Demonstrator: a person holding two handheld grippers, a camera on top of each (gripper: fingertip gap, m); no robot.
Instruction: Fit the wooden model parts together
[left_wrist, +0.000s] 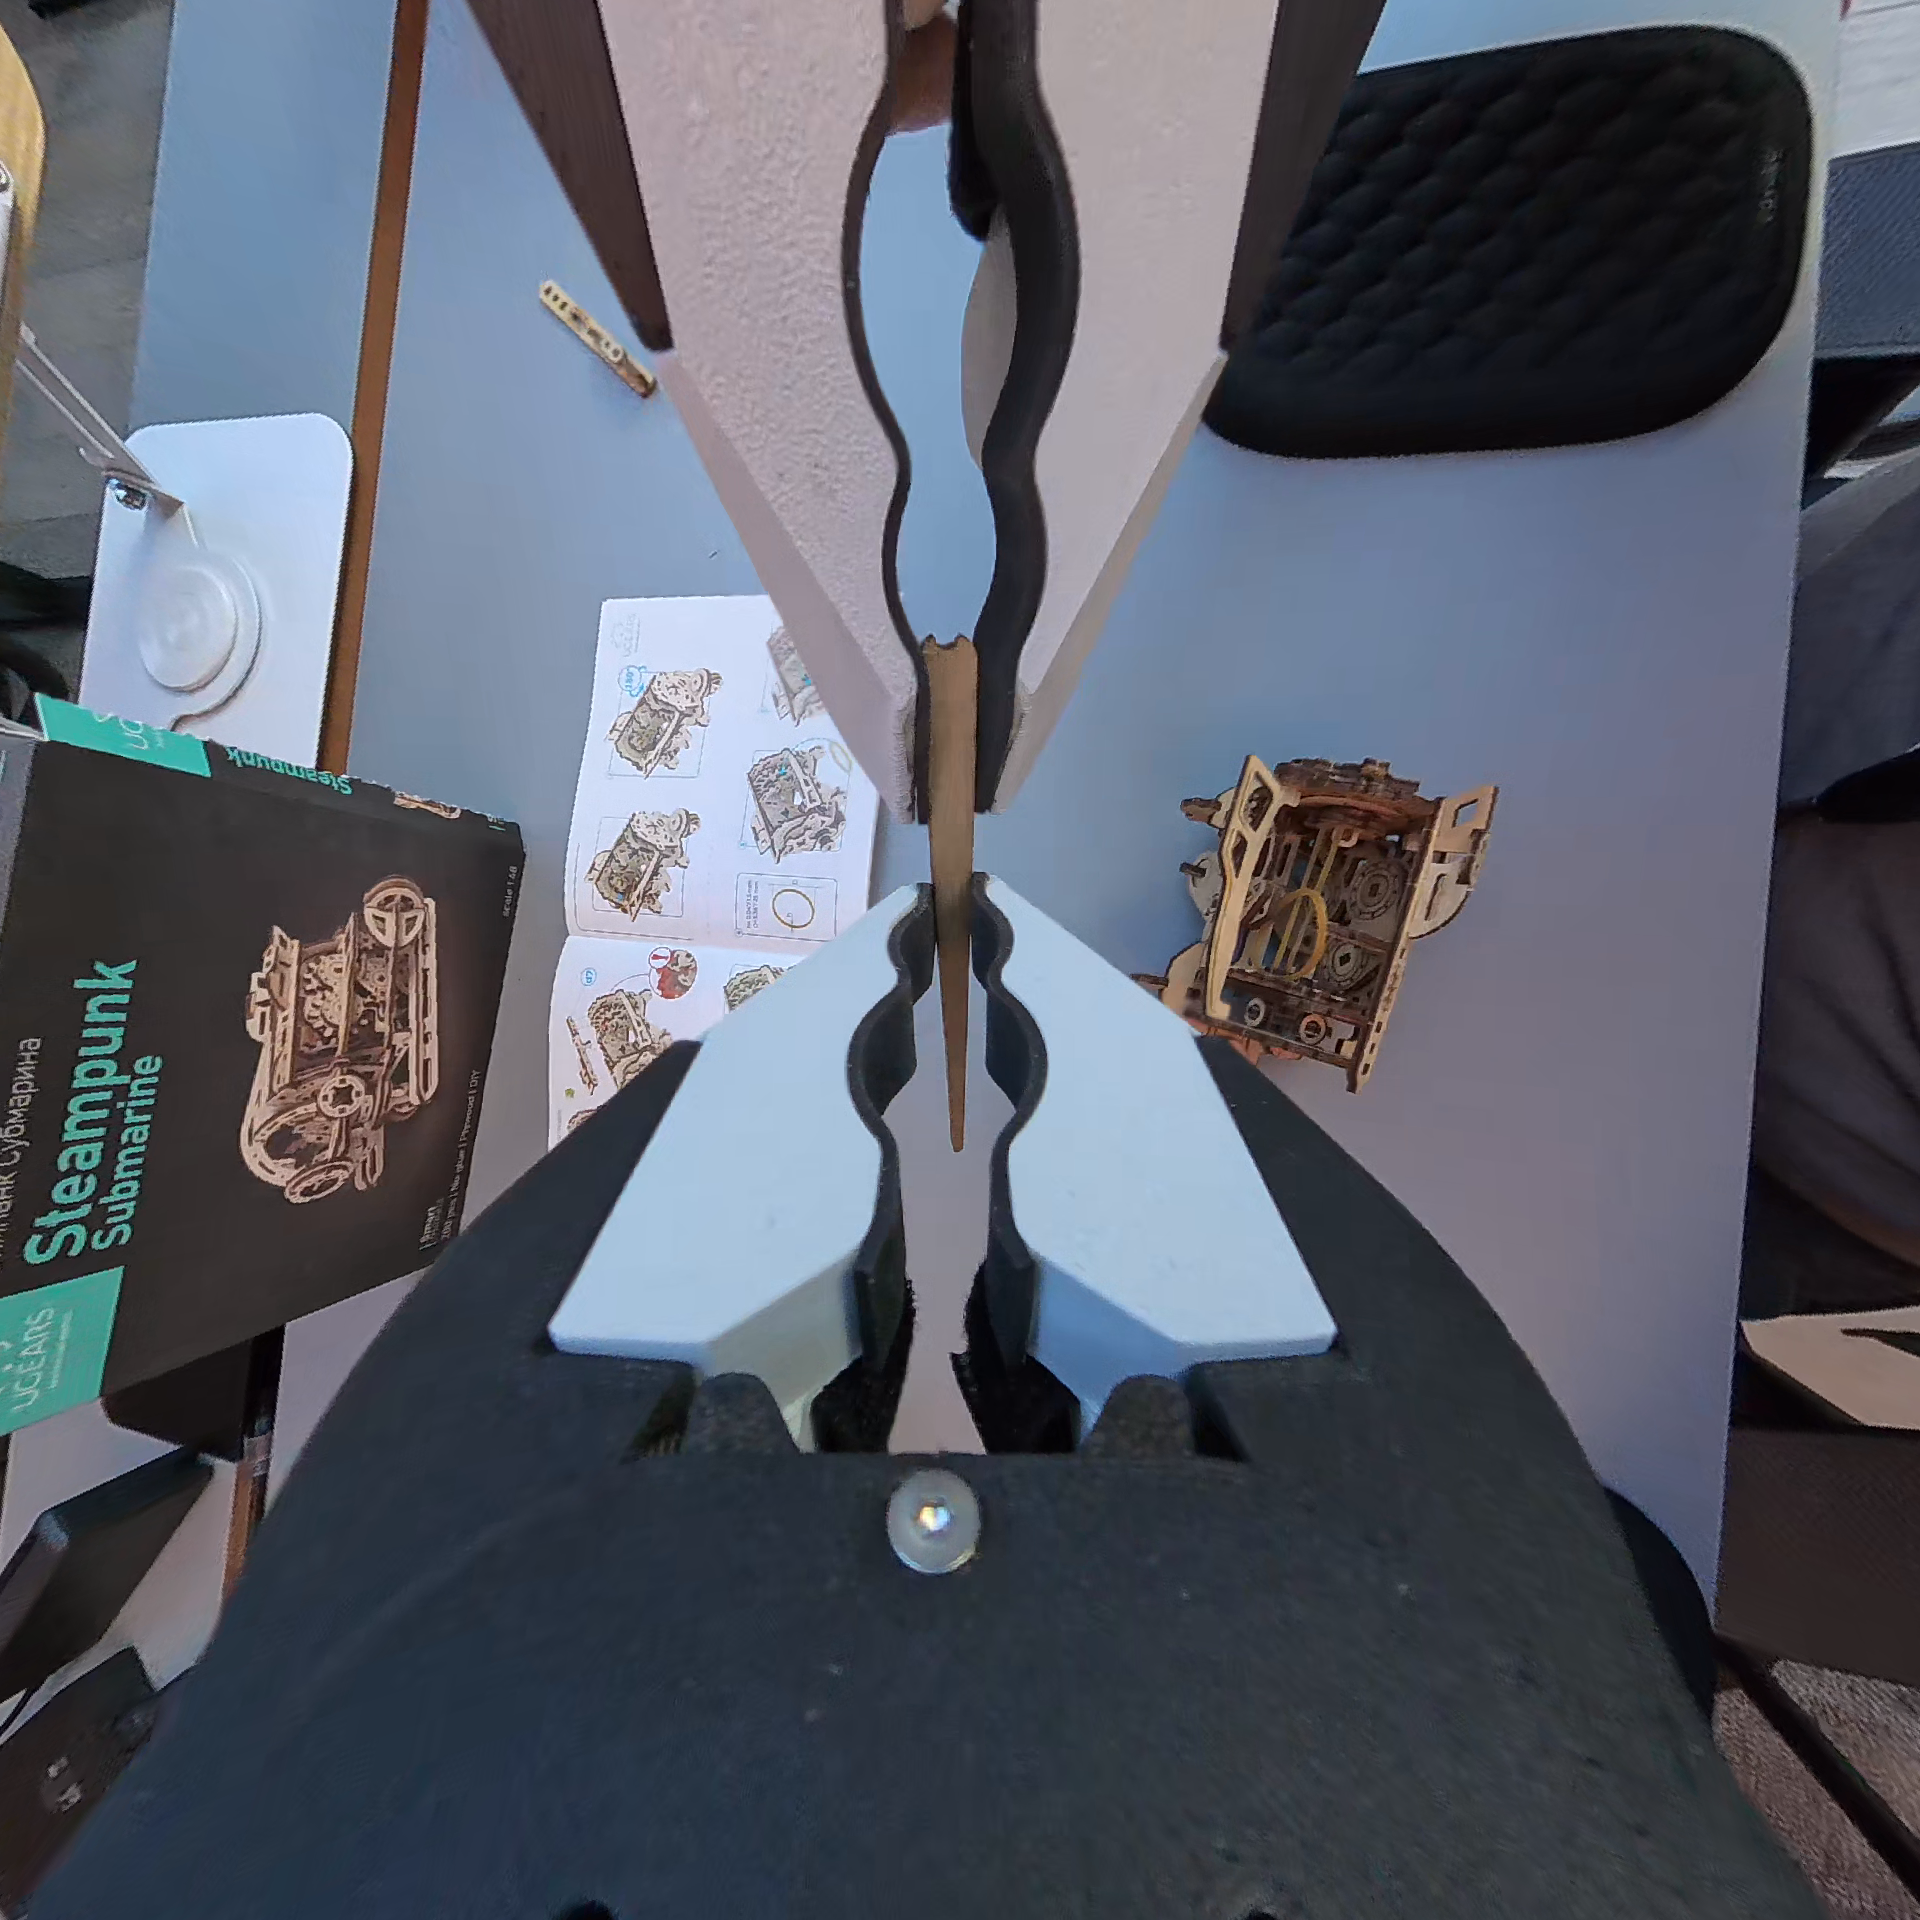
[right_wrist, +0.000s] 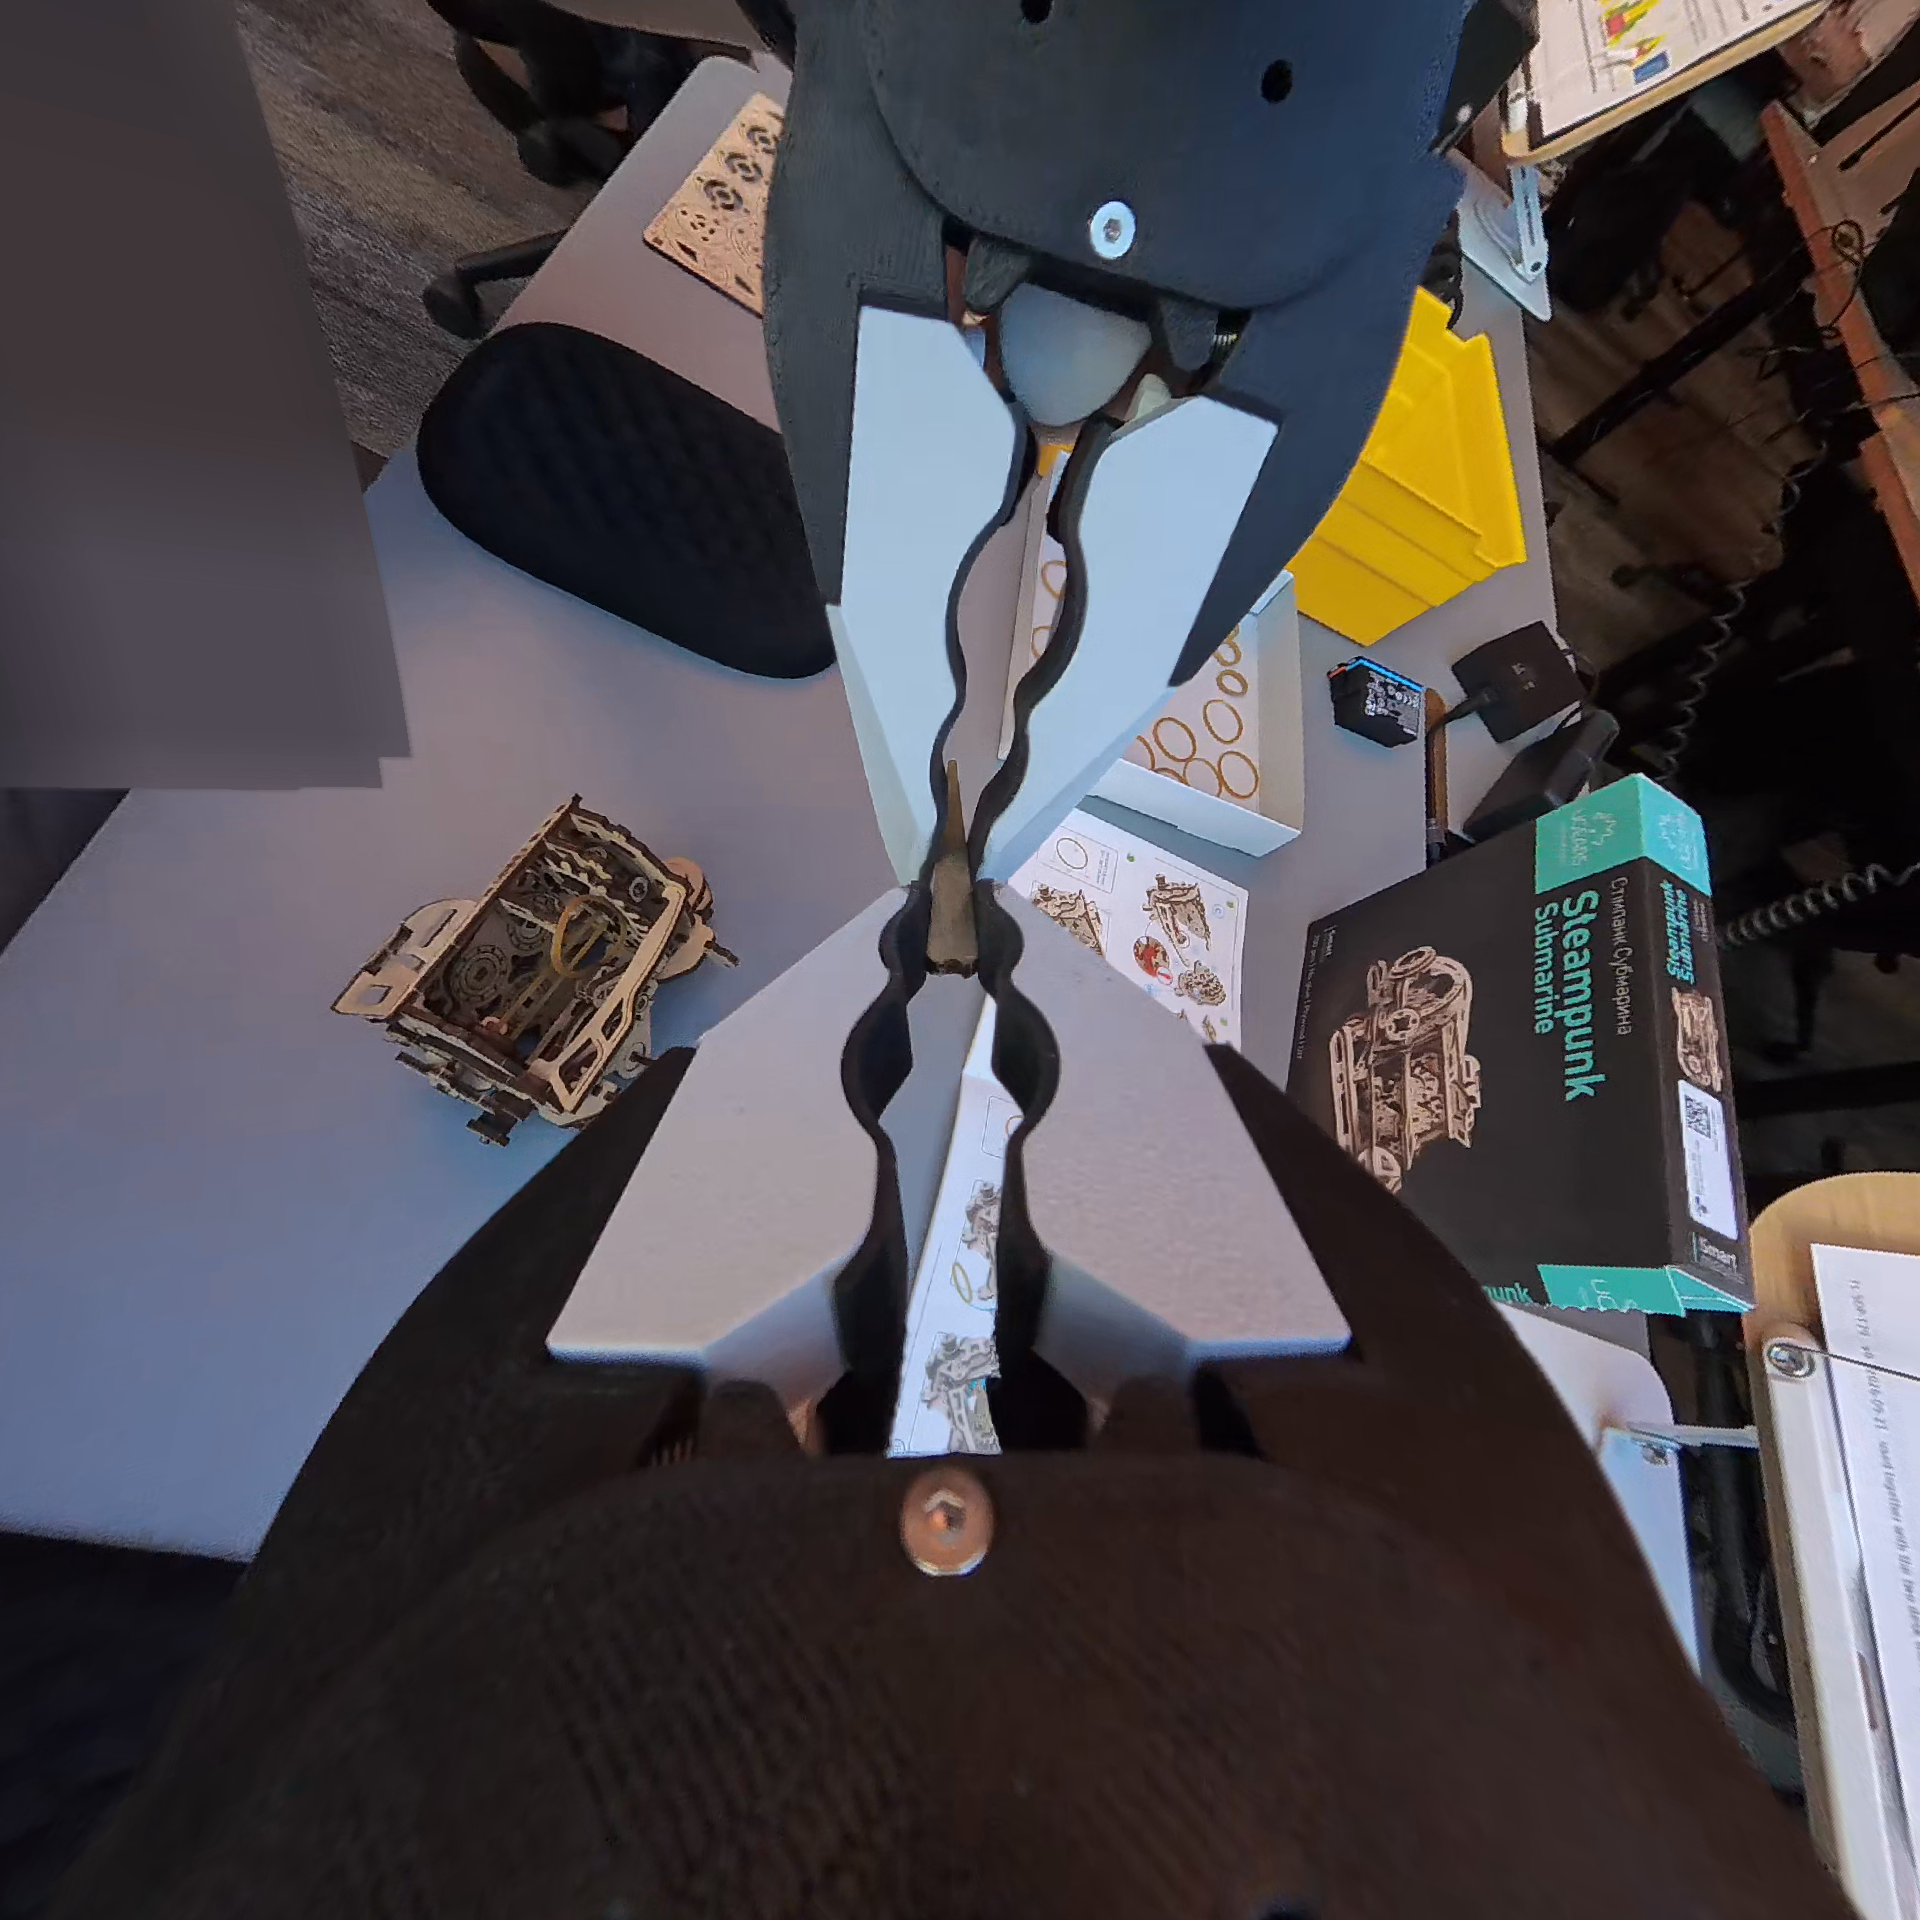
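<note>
Both grippers meet tip to tip above the table (left_wrist: 1507, 623), sharing one thin wooden strip (left_wrist: 951, 790): the right gripper (right_wrist: 948, 925) has its jaws pinched on one end, and the left gripper (left_wrist: 948, 894) has its jaws closed on the other end, likely a handover or regrip to set its angle. The half-built model (left_wrist: 1320, 925) sits on the table to the right in the left view, well apart, probably awaiting this strip. The manual (left_wrist: 717, 790) lies open beneath, presumably for reference.

Bare table (right_wrist: 239, 1195) lies open around the wooden model (right_wrist: 530, 977), while the black pad (right_wrist: 613, 499) and boxed kit (right_wrist: 1507, 1049) crowd its far sides.
</note>
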